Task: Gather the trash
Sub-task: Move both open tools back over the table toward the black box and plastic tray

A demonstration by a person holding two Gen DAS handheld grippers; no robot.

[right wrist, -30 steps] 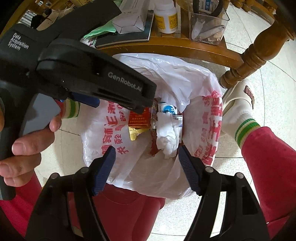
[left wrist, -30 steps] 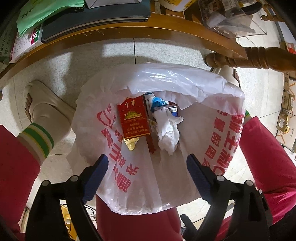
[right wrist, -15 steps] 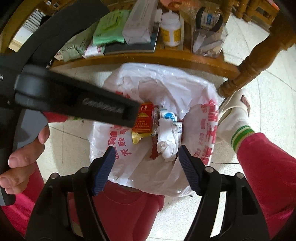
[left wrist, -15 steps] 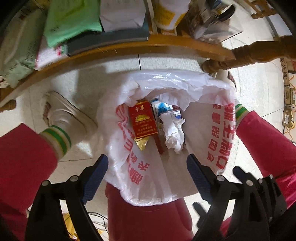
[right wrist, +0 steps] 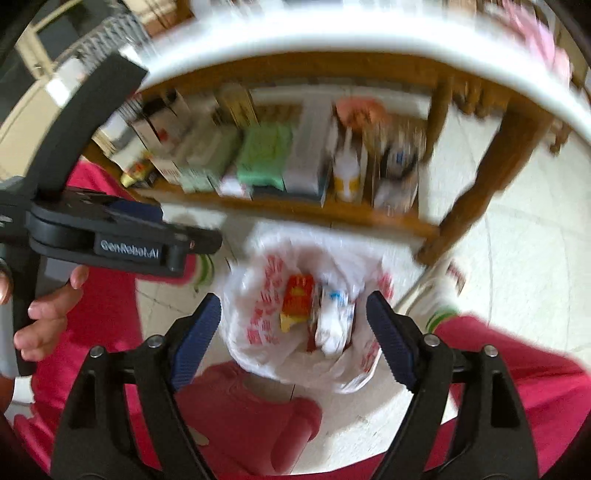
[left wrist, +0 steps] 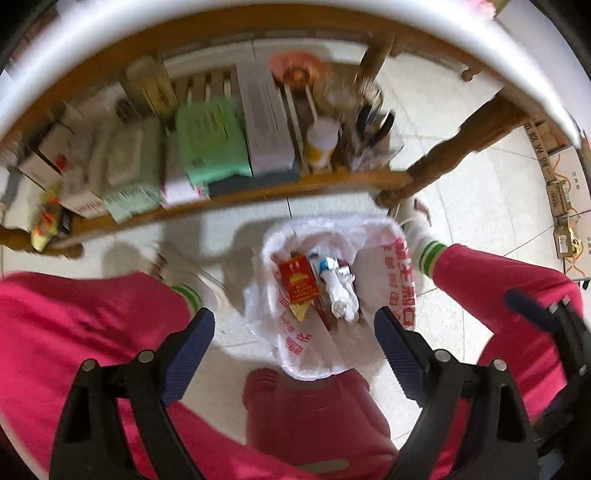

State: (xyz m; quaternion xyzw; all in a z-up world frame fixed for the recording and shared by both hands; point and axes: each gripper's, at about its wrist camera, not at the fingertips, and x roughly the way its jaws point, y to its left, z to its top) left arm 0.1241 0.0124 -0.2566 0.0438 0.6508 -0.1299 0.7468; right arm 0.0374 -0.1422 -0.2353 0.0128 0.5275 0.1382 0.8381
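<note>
Down on the pale tiled floor point(left wrist: 461, 206), between the person's red-trousered legs point(left wrist: 74, 325), sits the white plastic bag point(left wrist: 376, 266) with red lettering, its mouth wide open to both cameras. Inside it lies the trash: a red cigarette pack point(left wrist: 298, 284) on the left, a crumpled white tissue point(left wrist: 341, 299) just beside it on the right, and a blue-and-white wrapper point(left wrist: 325, 264) tucked behind the tissue. A gold scrap point(left wrist: 300, 312) pokes out under the red pack.

Left gripper point(left wrist: 293, 339) hangs high over the bag, pointing straight down, blue pads point(left wrist: 188, 354) spread wide with nothing between them. Right gripper point(right wrist: 293, 332) looks down at a slant on the same bag, its jaws opening right now, and nothing caught between those pads either. In the right wrist view the left gripper's black body shows at the left edge, wrapped by the person's left hand point(right wrist: 48, 317).

Beyond the bag runs a low wooden shelf point(left wrist: 258, 192) crowded with boxes, a green packet point(left wrist: 210, 140), a white bottle with a yellow label point(left wrist: 321, 144); both views are smeared with motion, so the smaller items there are hard to name. A white curved tabletop edge point(left wrist: 258, 14) arcs over the top. A striped sock point(left wrist: 424, 251) and shoe sit just beside the bag's right side.
</note>
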